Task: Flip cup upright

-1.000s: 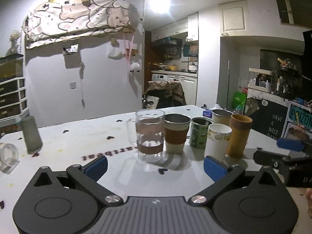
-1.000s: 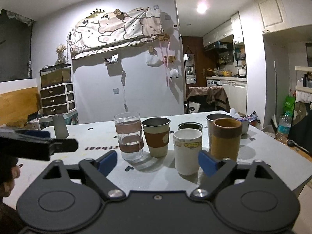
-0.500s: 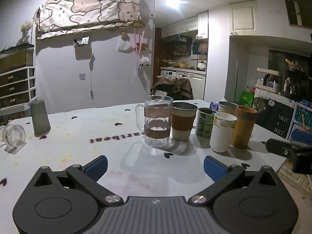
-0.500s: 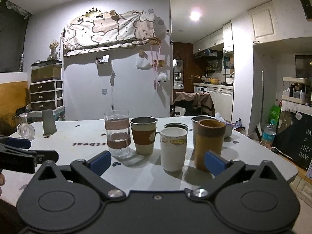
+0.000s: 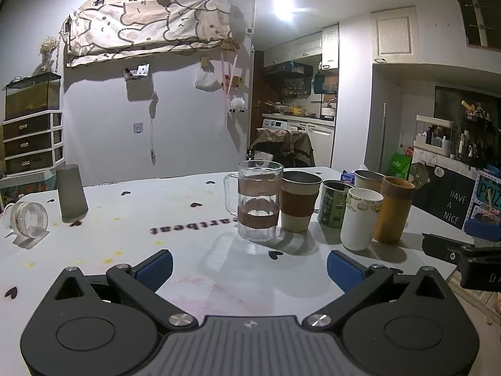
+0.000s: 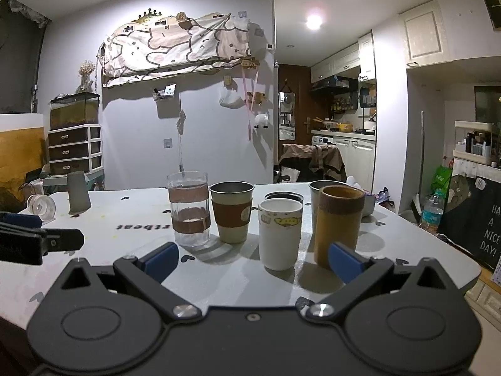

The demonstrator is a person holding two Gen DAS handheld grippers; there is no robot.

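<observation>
Meanwhile both the left gripper (image 5: 249, 264) and right gripper (image 6: 253, 260) stay spread and empty, having swung leftward toward the inverted grey cup (image 5: 71, 192)

Chalkboard (image 6: 488, 228) reads "HAVE A NICE DAY!"

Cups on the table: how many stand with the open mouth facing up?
6: glass mug, sleeved steel cup, green cup, white cup, brown cup and steel cup, clustered right of centre. Others may be hidden.
</observation>
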